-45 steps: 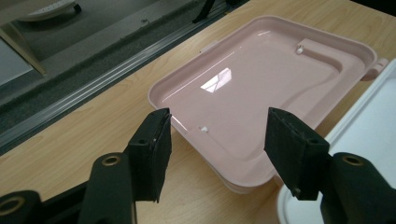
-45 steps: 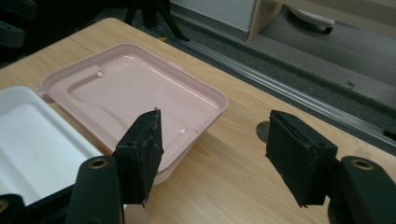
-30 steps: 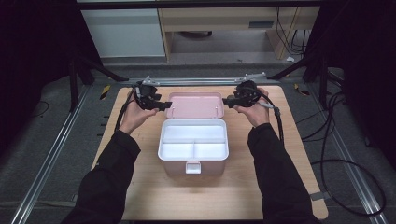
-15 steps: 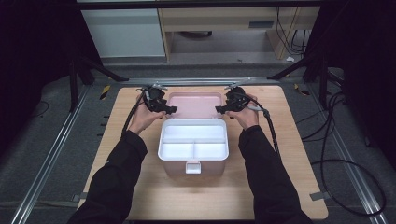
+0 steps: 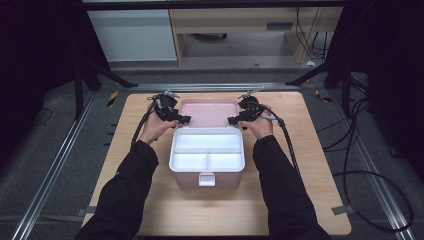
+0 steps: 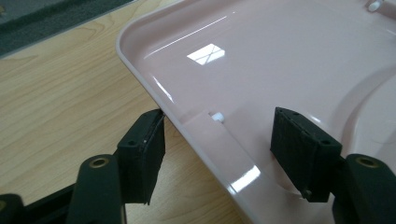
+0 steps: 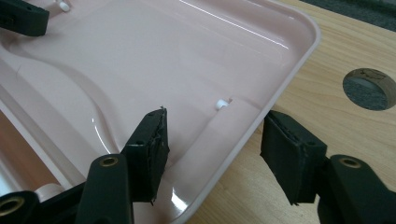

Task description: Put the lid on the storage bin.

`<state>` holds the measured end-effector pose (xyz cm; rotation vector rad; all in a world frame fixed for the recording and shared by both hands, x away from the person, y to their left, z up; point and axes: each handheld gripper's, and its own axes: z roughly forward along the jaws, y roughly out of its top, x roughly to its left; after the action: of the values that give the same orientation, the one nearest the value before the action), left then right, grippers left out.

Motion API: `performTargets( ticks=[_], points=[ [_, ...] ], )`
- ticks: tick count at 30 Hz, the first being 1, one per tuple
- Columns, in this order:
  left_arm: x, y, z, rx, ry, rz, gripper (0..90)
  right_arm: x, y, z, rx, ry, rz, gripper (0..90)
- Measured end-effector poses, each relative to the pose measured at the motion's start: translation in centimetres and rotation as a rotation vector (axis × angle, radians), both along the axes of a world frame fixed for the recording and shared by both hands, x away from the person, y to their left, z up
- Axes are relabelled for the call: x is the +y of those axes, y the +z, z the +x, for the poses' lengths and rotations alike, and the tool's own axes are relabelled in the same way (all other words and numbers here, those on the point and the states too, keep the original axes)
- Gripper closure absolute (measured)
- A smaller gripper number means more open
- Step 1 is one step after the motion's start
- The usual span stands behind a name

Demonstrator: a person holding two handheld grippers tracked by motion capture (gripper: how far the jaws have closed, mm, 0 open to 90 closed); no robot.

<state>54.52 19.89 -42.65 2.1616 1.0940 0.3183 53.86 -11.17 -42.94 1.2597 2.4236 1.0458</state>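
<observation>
High view: a pink box with a white divided tray is sitting at table centre; its pink lid is lying flung back flat at 12 o'clock of the box, hinged along the box's far edge.
Table: the wooden table is carrying the box and nothing else that I can make out.
Left gripper: the left gripper is reaching in from 9 o'clock of the lid; in the left gripper view its jaws are standing apart, straddling the lid's raised rim, one pad outside over the wood, the other inside over the lid's hollow. Not pressing yet.
Right gripper: the right gripper is mirroring it from 3 o'clock; in the right gripper view the jaws are likewise gaping over the rim, one pad outside, one inside. Nothing is being gripped.
Step in hand (judgement): both tools are lining up to pinch the lid's side rims, likely to swing it shut.
Risk 1: the rim is glossy and thin, so a shallow bite could be slipping off mid-swing and dropping the lid.
Risk 2: uneven lift between the sides could be twisting the hinge.
Risk 3: the outer pads are riding close to the wood and could be catching on it while closing.
Risk 4: pulling the lid could be dragging the light box across the table.
</observation>
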Motion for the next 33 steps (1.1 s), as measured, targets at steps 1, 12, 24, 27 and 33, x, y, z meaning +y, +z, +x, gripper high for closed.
performTargets(
  ticks=[1,12,24,27,33],
  points=[
    [0.0,0.0,0.0,-0.002,0.006,-0.002,37.1,0.0,0.1,0.0,0.001,-0.003,-0.002,42.2],
    [0.6,1.9,-0.8,-0.068,0.035,-0.06,45.3,-0.6,1.2,-0.5,-0.05,-0.01,0.034,49.0],
    [1.1,5.0,-3.1,-0.169,0.007,-0.097,48.5,-1.5,4.2,-2.1,-0.143,0.0,0.094,50.4],
    [1.4,5.2,-3.9,-0.202,0.016,-0.14,49.9,-1.6,4.8,-2.5,-0.162,0.008,0.097,50.5],
    [1.8,5.9,-4.9,-0.217,-0.013,-0.125,51.5,-1.6,5.8,-3.4,-0.192,0.03,0.085,50.8]
  ],
)
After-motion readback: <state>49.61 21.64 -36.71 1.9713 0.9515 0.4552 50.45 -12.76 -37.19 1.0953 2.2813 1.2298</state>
